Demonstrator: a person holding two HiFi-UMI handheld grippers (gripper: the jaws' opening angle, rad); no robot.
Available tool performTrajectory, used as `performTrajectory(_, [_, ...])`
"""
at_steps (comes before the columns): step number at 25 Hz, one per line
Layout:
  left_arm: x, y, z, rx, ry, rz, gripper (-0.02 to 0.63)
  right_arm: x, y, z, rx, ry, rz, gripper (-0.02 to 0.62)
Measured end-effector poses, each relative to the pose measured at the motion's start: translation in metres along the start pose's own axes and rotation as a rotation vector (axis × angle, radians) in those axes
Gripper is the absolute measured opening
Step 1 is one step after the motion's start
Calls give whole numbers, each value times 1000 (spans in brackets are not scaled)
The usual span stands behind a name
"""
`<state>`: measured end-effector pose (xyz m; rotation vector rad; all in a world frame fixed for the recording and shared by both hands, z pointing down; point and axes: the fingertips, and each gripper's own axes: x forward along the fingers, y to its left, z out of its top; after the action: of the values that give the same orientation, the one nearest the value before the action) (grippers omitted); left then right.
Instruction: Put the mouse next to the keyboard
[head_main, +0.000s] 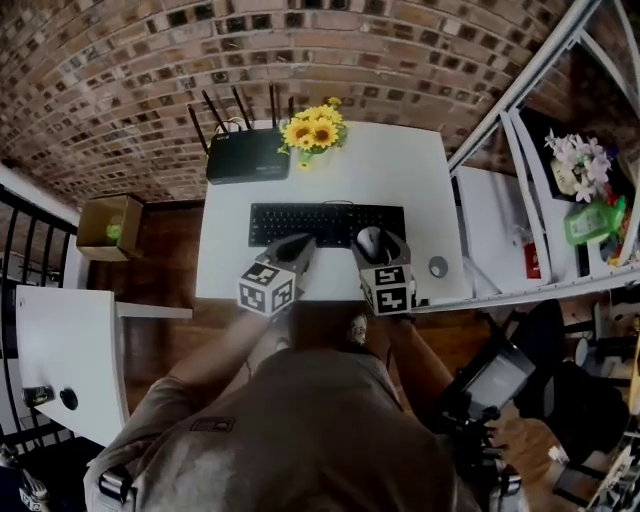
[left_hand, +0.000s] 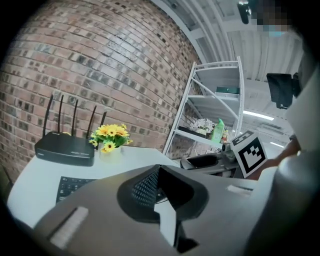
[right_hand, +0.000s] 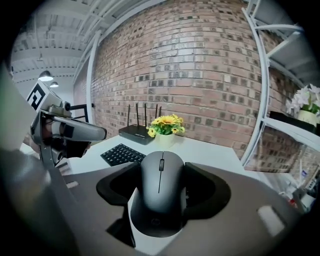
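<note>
Mouse (head_main: 370, 241) held by keyboard (head_main: 310, 222), not yet placed
It is clamped in the right gripper (right_hand: 161, 175); the left gripper (left_hand: 159, 192) is closed, empty. Lowering onto bare worktop (head_main: 420, 180) at centre right is likely called for.

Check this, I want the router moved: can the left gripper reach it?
Probably yes: the left gripper is empty, and only the flat keyboard lies between it and the router.
</note>
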<state>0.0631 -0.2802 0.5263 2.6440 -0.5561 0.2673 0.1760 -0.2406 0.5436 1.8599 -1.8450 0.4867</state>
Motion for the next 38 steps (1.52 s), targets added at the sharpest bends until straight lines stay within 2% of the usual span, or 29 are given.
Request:
performTrajectory(9, [99,-57,14,26,5,-36,-8,-7,-118,-17,38,-7,-52,301])
performTrajectory(15, [141,-84,12,32,23,-41,-8,-10,-173,-40,54,22,-71,302])
performTrajectory(24, [179,-93,7,30,44,-6,-8,7,-213,-64,87,56,-63,301])
performTrajectory(38, [184,-74,-21,-14,139,79,-8,65,-220,-114,136,191,4,302])
